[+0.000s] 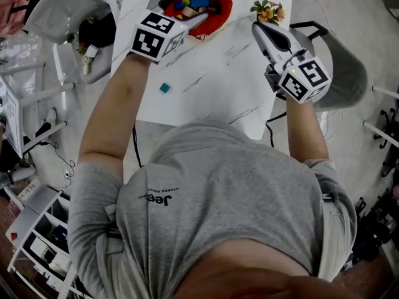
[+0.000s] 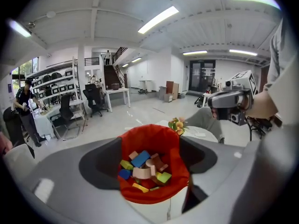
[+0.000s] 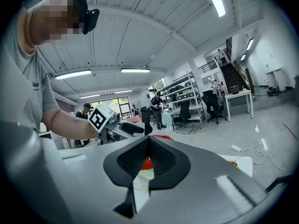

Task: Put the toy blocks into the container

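Up top, the left gripper (image 1: 182, 9) spreads its jaws wide, empty, over the red bowl (image 1: 225, 5). The right gripper (image 1: 257, 27) is pinched closed, empty.

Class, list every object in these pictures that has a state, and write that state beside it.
Round red fabric container: open-topped, holding blocks.
Coloured wooden toy blocks: heaped inside the container.
Small teal toy block: loose on the white table, outside the container.
Left claw: open, empty.
Right claw: shut, empty.
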Available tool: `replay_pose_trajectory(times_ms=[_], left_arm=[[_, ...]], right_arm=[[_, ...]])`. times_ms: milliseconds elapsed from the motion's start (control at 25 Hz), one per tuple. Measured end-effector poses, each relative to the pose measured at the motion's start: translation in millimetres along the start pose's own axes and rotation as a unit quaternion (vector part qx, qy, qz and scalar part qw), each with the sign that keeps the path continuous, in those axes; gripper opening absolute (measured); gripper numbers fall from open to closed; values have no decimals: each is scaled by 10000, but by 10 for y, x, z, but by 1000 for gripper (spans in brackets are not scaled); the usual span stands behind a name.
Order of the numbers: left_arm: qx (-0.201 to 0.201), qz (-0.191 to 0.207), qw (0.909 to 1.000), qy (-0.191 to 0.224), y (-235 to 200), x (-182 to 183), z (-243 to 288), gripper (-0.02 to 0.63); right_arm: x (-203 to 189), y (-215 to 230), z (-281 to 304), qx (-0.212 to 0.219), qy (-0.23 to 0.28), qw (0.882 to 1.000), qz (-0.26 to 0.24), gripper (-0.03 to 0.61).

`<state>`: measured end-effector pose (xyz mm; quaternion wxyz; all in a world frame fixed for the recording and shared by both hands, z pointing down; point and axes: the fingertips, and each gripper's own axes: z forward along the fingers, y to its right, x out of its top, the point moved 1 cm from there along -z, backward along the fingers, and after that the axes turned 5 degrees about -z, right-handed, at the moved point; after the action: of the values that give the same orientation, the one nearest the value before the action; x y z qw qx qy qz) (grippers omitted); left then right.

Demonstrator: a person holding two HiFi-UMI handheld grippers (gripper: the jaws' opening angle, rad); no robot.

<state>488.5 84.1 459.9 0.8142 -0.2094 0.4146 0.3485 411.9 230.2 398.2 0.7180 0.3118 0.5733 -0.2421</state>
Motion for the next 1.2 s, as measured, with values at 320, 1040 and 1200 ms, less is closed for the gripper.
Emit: replay_pose_trajectory(times_ms=[320, 1040, 1200], left_arm=[[131, -209, 9992, 308, -87, -119, -461, 413], [62, -1053, 9878, -1143, 419, -2628, -1038, 413], [-105, -1090, 9807, -1619, 639, -3020, -989, 411]], right_arm=[[87, -194, 294, 292, -39, 9996, -16, 3], [-130, -928, 629, 657, -309, 9972, -203, 3], [-191, -1069, 542, 634, -308, 9973, -193, 3]])
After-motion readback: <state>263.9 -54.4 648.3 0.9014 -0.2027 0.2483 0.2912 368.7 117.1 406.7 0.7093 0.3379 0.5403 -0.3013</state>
